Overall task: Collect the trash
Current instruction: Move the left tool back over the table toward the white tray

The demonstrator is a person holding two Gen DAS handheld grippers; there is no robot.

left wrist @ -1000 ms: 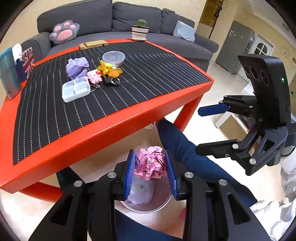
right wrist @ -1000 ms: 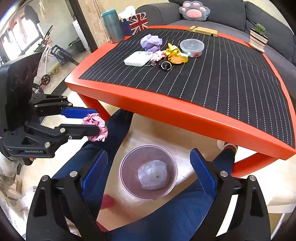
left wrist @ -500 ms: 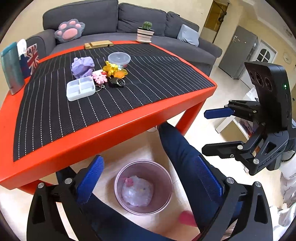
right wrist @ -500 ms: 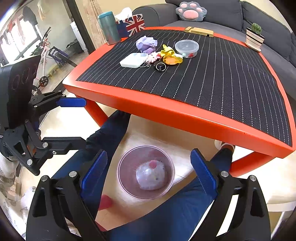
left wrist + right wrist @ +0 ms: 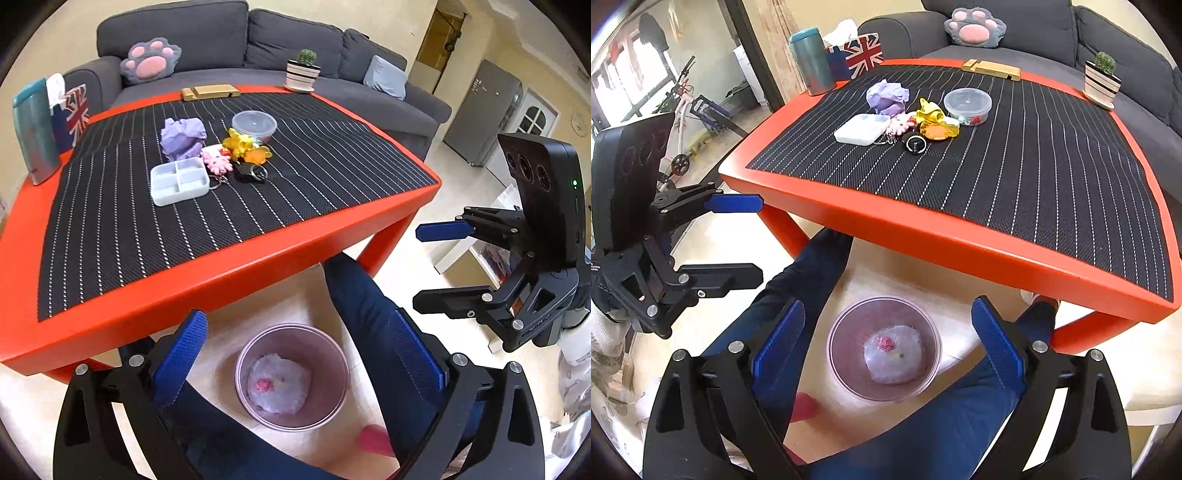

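A pink bin (image 5: 334, 354) stands on the floor under the red table's front edge, between a person's legs. A pink crumpled paper ball (image 5: 264, 384) lies inside it on a pale bag. My left gripper (image 5: 297, 319) hangs open above the bin with nothing between its fingers. The right wrist view shows the same bin (image 5: 846, 328) and paper ball (image 5: 885, 342) below my right gripper (image 5: 888, 306), also open and holding nothing. On the table's mat lie a purple crumpled paper (image 5: 183, 137) and a yellow wrapper (image 5: 240, 142).
The red table (image 5: 221, 273) also bears a white compartment box (image 5: 179, 181), keys, a lidded clear tub (image 5: 254, 123), a teal tumbler (image 5: 35, 129), a flag tissue box and a potted plant. Blue-trousered legs (image 5: 362, 302) flank the bin. A grey sofa stands behind.
My left gripper's jaws opened wide and let go of the pink paper ball, which dropped into the bin. The right gripper stayed still and open.
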